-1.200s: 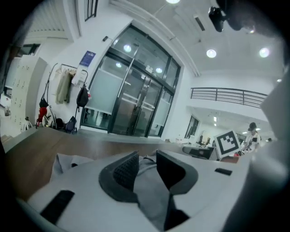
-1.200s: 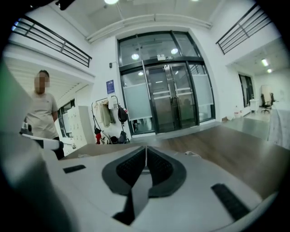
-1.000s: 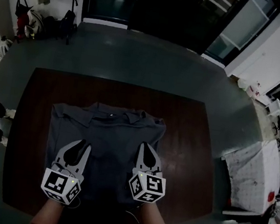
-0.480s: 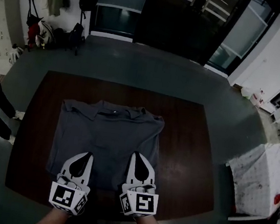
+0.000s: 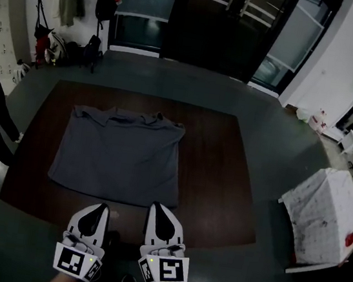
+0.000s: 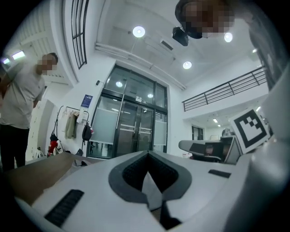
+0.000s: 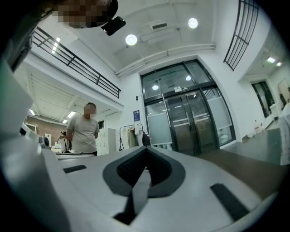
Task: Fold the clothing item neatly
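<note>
The dark grey shirt (image 5: 119, 155) lies flat on the brown table (image 5: 217, 175), collar at the far edge and hem towards us, its outline close to a plain rectangle. In this dim head view we cannot say for sure whether the sleeves are tucked in. Both tools sit off the cloth, just past the table's near edge. The left gripper (image 5: 102, 208) has its jaws pressed together with nothing between them, and the right gripper (image 5: 156, 206) is the same, empty and fully closed. Each gripper view shows only the room beyond the joined tips. We judge this a pause between folds, with the lengthwise fold not yet made. Next we would need to open both jaws, reach to the near hem corners, pinch them evenly and carry the hem towards the collar.
</note>
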Available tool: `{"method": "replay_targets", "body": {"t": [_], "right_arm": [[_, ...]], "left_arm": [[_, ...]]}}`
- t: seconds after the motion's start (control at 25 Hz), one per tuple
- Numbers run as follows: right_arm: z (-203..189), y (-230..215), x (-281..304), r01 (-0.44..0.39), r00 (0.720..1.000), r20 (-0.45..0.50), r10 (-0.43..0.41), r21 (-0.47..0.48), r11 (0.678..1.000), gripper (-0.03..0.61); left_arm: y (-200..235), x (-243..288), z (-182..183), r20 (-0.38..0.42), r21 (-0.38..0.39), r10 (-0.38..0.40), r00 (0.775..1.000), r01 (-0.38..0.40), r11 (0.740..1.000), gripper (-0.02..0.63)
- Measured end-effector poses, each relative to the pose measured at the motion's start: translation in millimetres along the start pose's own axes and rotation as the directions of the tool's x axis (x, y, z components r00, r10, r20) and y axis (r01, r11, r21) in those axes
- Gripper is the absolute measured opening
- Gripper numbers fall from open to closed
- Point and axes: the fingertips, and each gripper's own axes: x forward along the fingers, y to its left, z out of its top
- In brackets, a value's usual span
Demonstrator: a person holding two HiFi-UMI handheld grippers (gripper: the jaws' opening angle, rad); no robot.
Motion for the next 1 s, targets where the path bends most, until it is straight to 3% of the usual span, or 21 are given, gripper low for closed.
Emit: {"method": "replay_targets", "body": {"t": [0.44,1.0], "right_arm": [[-1,23,-99,-0.077,0.996,-0.039,0.075,-0.037,0.996,-0.012],[-30,48,-127,-0.128,0.984,-0.129,0.120,-0.059,0.990,-0.012]], "left_arm": [[-69,-78,-5,-0.005,0.012,0.007,1.000,-0.007,1.000,0.008],[-72,-121,-32,-0.051,-0.030,0.035,0.998,-0.036,0.999,0.008]]}}
